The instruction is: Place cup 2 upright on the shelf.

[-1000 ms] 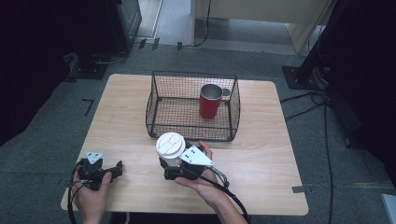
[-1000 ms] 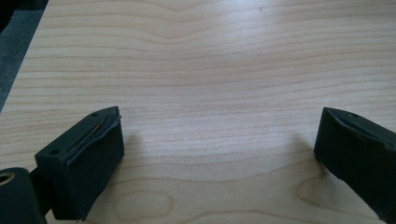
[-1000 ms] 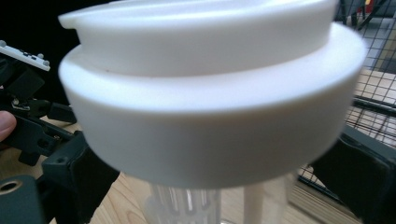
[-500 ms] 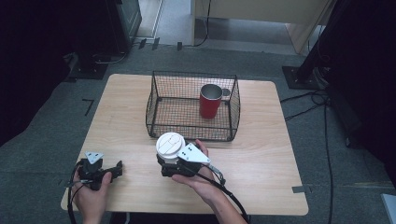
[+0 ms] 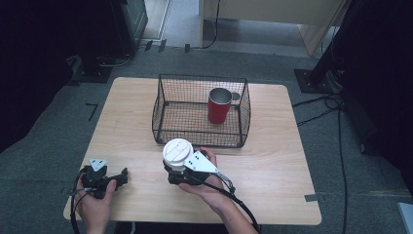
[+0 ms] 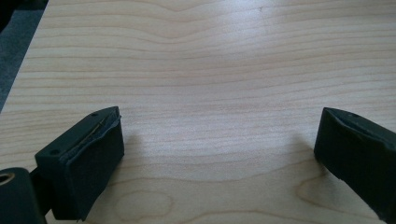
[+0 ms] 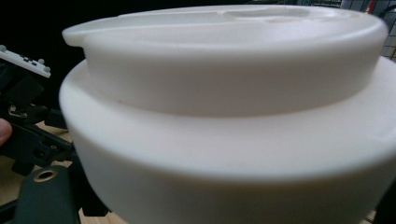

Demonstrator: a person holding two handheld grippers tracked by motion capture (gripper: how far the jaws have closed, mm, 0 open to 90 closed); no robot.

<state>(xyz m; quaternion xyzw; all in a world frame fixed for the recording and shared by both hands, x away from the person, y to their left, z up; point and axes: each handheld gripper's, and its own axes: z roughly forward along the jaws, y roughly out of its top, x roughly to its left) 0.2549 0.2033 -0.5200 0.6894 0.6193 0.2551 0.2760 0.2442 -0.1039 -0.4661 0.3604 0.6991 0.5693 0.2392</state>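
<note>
Presently the right gripper (image 5: pixel 176 171) is clamped on a white lidded cup (image 5: pixel 177 152); its jaws have just been closing, with the cup between them. The cup stands upright near the middle of the table's near half, just in front of the wire basket (image 5: pixel 200 139), and its white lid (image 7: pixel 224 60) looms close in the right gripper view. The left gripper (image 5: pixel 117 177) sits near the near left corner of the table (image 5: pixel 272 161), jaws spread wide with nothing but bare wood between them, well apart from the cup. Inside the basket, toward its right side, a red mug (image 5: pixel 219 105) stands upright. The table is light wood with rounded corners, on grey carpet (image 5: pixel 58 122). Black cables (image 5: pixel 321 105) trail across the floor at the right, beside a dark stand base (image 5: pixel 311 80).
</note>
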